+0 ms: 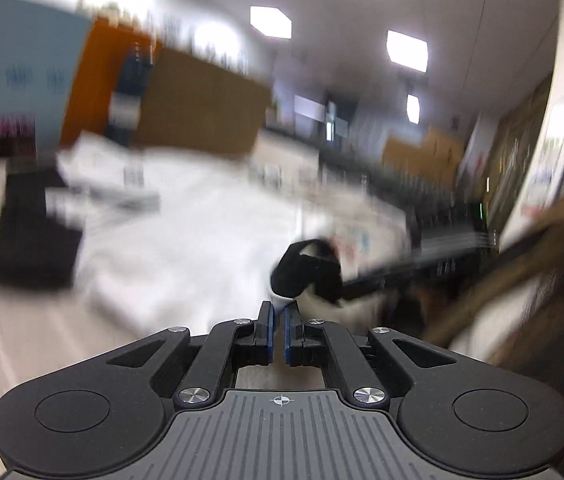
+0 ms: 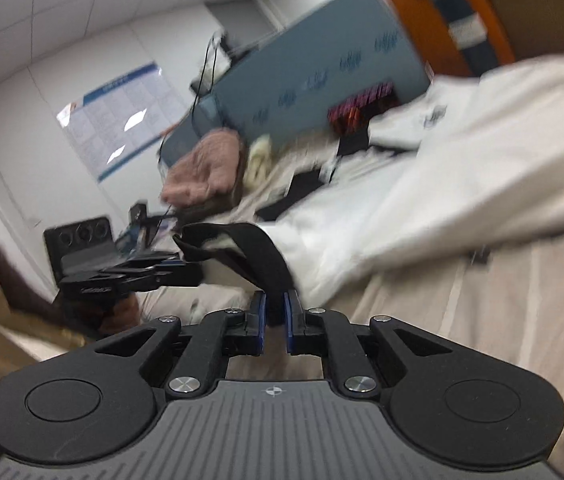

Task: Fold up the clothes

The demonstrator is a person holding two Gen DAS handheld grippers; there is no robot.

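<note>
A white garment (image 1: 185, 224) with a black collar band (image 1: 306, 272) is lifted off the table; both views are motion-blurred. My left gripper (image 1: 278, 308) is shut on the garment's white edge just below the black band. My right gripper (image 2: 274, 308) is shut on the black band (image 2: 257, 256), with the white cloth (image 2: 462, 168) stretching away to the right. The left gripper (image 2: 141, 276) also shows in the right wrist view, at the left, holding the other end of the band.
A beige table surface (image 2: 482, 320) lies below. A pink folded garment (image 2: 205, 172) and black items (image 1: 33, 240) lie farther back. A blue board (image 2: 322, 80) and an orange cabinet (image 1: 101, 80) stand behind. The person (image 1: 542, 280) is at the right.
</note>
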